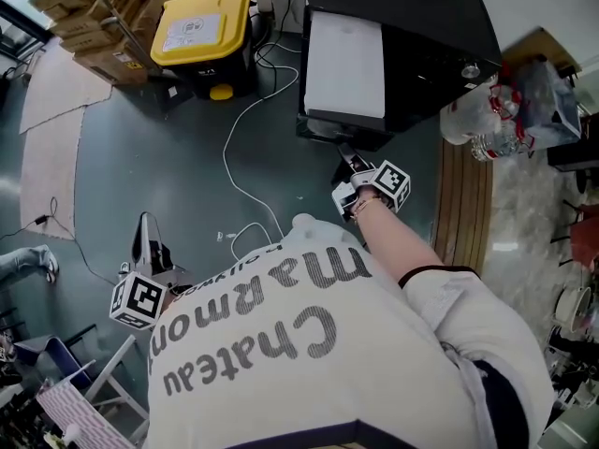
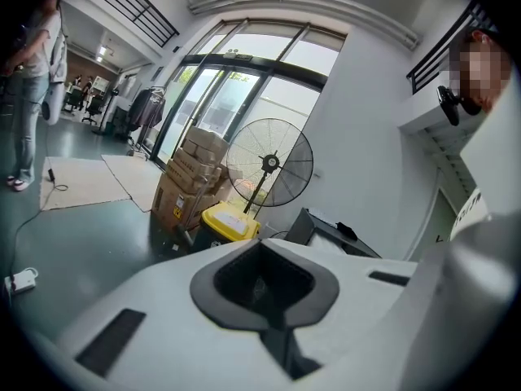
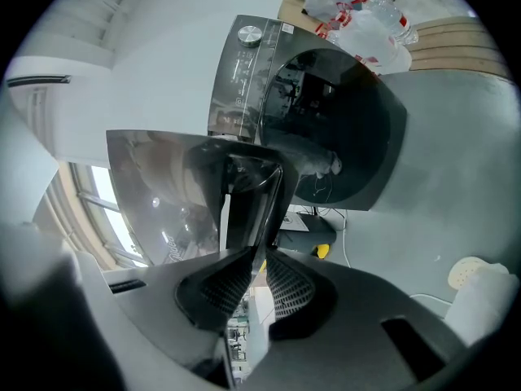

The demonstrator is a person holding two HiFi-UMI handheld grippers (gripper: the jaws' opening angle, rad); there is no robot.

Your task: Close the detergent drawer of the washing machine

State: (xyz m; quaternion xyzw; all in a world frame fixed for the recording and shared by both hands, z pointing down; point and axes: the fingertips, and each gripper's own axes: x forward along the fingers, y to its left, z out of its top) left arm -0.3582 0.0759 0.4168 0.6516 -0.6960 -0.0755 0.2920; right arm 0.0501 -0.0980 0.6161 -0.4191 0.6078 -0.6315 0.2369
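Shirt fabric (image 1: 309,344) lies closest, and past it the right claw (image 3: 256,287) nips the edge of the detergent drawer (image 3: 244,194), which juts from the washing machine (image 3: 350,129), not yet pushed home; the left claw (image 2: 264,279) hangs closed, empty.

Boxy washing machine (image 1: 412,45): black body, white top panel, silver control strip.
Glossy detergent drawer (image 3: 163,194): silver front, black edge.
Plastic bin (image 1: 201,24): yellow lid, black base.
Stacked cardboard boxes (image 1: 98,12): brown.
Two marker cubes (image 1: 138,300) (image 1: 393,183): white, black square patterns.
Person's shirt (image 1: 309,363): white, black lettering.
Smooth floor (image 1: 168,157): dark grey-green.
Rubber pads (image 3: 285,287): black, fine mesh texture.
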